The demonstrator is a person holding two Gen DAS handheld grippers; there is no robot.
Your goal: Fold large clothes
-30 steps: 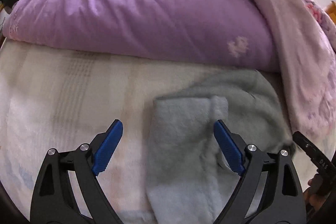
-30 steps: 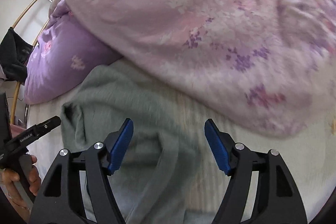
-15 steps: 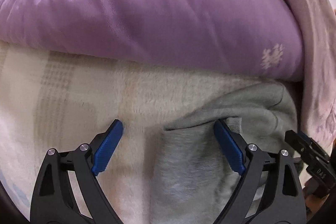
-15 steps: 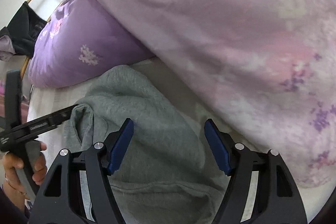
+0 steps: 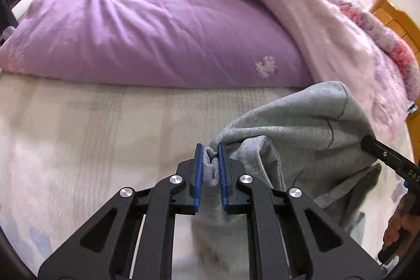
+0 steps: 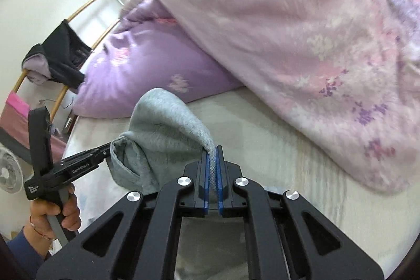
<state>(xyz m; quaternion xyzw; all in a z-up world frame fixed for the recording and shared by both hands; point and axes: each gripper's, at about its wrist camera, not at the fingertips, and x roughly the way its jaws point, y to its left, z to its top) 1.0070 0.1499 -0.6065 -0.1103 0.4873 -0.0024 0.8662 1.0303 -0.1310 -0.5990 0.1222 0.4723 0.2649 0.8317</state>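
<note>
Both your grippers are clamped on the grey garment [image 5: 302, 127], and it hangs bunched between them above the pale sheet [image 5: 92, 127]. The left gripper [image 5: 210, 172] has just closed its jaws; a wad of grey knit sits pinched between the blue pads, creased into a thick lump. The right gripper [image 6: 213, 175] has also just been closing, and it bites a thinner run of fabric — an edge that arches up out of the jaws and drops away toward the left one.

The garment looks like a fleecy sweatshirt: soft, limp and fairly thick. Expect no stiffness at all; whatever you do not hold will sag and swing. It reads as light enough for two pinch grips, but heavy enough to drag at them if you shake it out hard. The knit is not slippery, so the pads should hold, though the left grip is on a gathered clump, not a clean edge, and layers could creep out.

For a tidy fold you want matching points, such as two shoulders or two hem corners. From these views I cannot tell which part each gripper has. If the cloth hangs twisted once spread, lay it on the sheet and retake it at a seam or ribbed edge. Keep clear of the purple quilt [image 5: 157, 38] and pink blanket [image 6: 302, 43] heaped behind — the free sheet is narrow.
</note>
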